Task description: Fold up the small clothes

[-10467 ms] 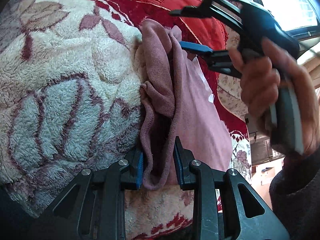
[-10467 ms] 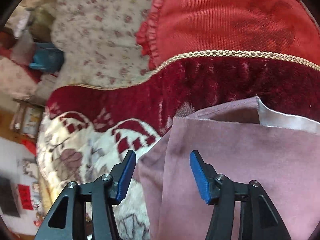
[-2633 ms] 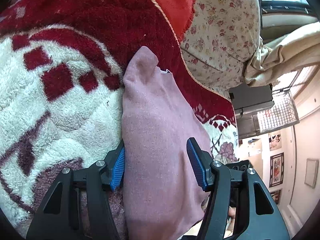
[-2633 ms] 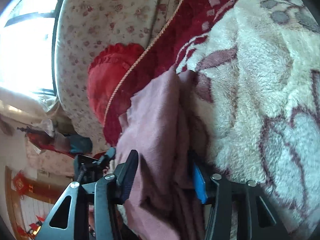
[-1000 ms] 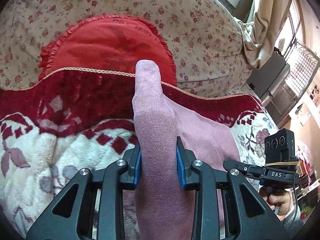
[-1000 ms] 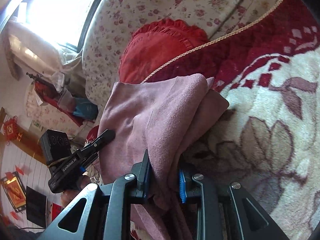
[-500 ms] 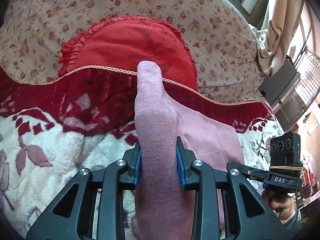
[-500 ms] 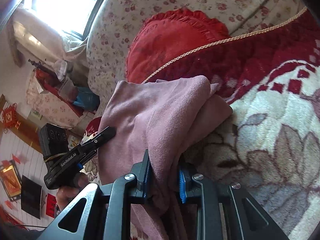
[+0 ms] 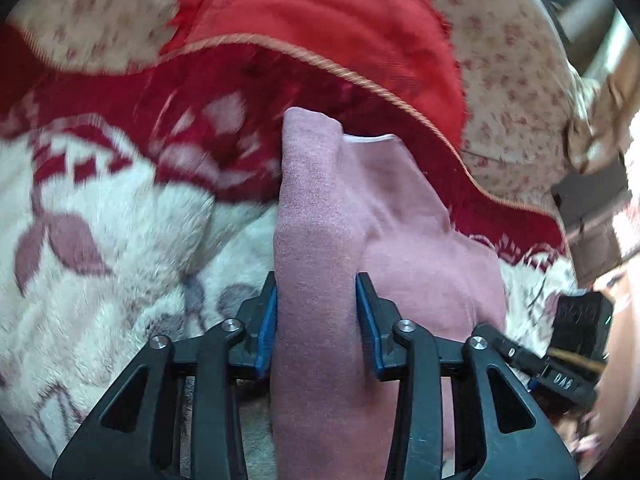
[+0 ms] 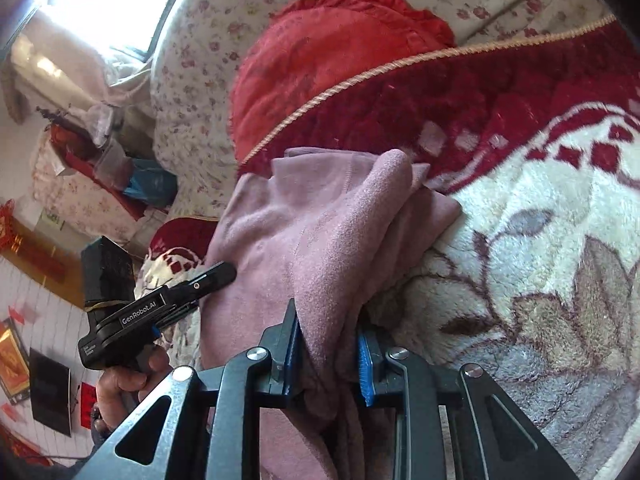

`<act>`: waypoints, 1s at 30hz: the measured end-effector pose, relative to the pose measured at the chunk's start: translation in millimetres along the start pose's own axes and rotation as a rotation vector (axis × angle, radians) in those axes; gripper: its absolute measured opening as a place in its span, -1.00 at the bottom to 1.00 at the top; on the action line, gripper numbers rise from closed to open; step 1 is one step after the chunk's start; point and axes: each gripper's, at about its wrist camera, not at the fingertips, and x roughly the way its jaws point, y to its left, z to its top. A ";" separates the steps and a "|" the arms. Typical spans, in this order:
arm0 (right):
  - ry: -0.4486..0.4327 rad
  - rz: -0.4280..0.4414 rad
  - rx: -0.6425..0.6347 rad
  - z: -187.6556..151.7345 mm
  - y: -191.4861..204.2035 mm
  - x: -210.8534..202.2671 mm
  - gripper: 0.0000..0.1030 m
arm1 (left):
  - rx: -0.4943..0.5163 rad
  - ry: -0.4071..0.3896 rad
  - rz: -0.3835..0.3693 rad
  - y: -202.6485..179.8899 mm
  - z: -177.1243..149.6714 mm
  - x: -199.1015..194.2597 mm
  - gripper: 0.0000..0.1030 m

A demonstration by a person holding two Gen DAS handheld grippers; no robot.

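Observation:
A pink fleece garment [image 9: 420, 248] lies folded on the white and red plush blanket [image 9: 100, 280]. A thick fold of it stands up between the pads of my left gripper [image 9: 316, 300]. Those jaws are opening, and the fold still fills the gap and touches both pads. In the right wrist view the garment [image 10: 320, 232] is bunched in layers, and my right gripper [image 10: 326, 360] is shut on its near edge. The left gripper [image 10: 216, 272], held by a hand [image 10: 128, 376], lies against the garment's far side. The right gripper's body [image 9: 560, 364] shows at the lower right.
A red frilled cushion [image 9: 320, 32] leans on the floral sofa back [image 9: 512, 80] behind the blanket's gold-corded edge. Patterned blanket [image 10: 540, 240] spreads out to the right of the garment. Room clutter and a dark screen [image 10: 48, 396] lie off the sofa's left end.
The left gripper has sunk toward the blanket and rolled, carrying the fold down with it, and its jaws stand slightly wider. The right gripper has slid sideways a little and stays clamped.

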 end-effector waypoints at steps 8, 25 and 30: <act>-0.165 -0.114 0.069 7.9 -9.9 -41.2 -0.45 | -0.007 -0.171 0.095 1.9 5.8 -36.3 -0.24; -0.043 -0.371 -0.404 15.7 32.0 28.3 -0.44 | 0.163 -0.120 0.046 -24.7 -1.6 9.8 -0.25; -0.155 -0.373 -0.405 16.9 44.2 -11.1 -0.45 | 0.149 -0.125 0.034 -25.6 0.3 13.5 -0.24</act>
